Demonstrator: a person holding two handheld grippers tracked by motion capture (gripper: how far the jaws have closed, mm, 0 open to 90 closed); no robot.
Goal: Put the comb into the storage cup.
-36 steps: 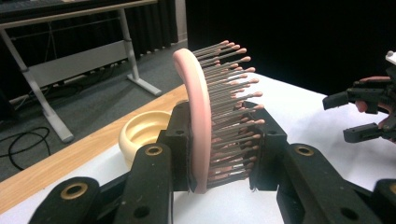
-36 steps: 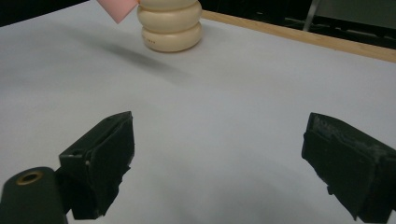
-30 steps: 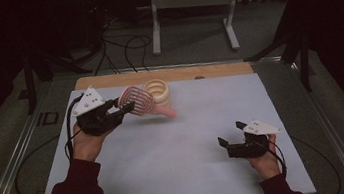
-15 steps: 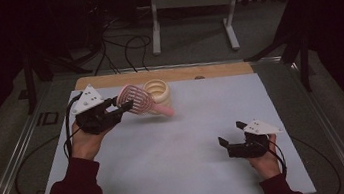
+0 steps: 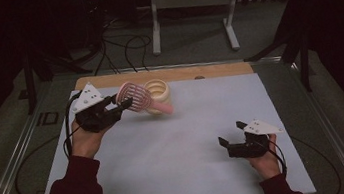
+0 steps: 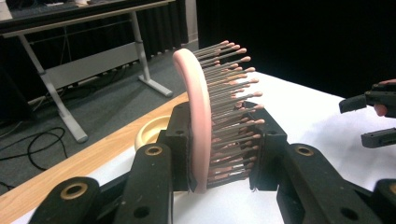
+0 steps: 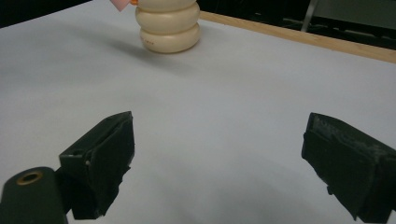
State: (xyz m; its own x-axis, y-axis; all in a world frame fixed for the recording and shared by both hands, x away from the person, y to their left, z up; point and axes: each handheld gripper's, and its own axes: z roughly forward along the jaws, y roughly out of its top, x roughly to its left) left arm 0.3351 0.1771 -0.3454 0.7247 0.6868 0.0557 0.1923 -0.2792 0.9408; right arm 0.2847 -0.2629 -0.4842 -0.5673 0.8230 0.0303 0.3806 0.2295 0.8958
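The left hand-held gripper is clamping the pink hairbrush by its head, holding it aloft beside the cream ridged pot. Dropping it in looks undone. The right hand-held gripper is waiting wide open, holding nothing, above the white surface.

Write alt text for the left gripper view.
Two black jaws of the left gripper clamp a pink hairbrush by its head, bristles pointing right. Behind it a cream cup stands on the white table; the right gripper shows at the right edge.
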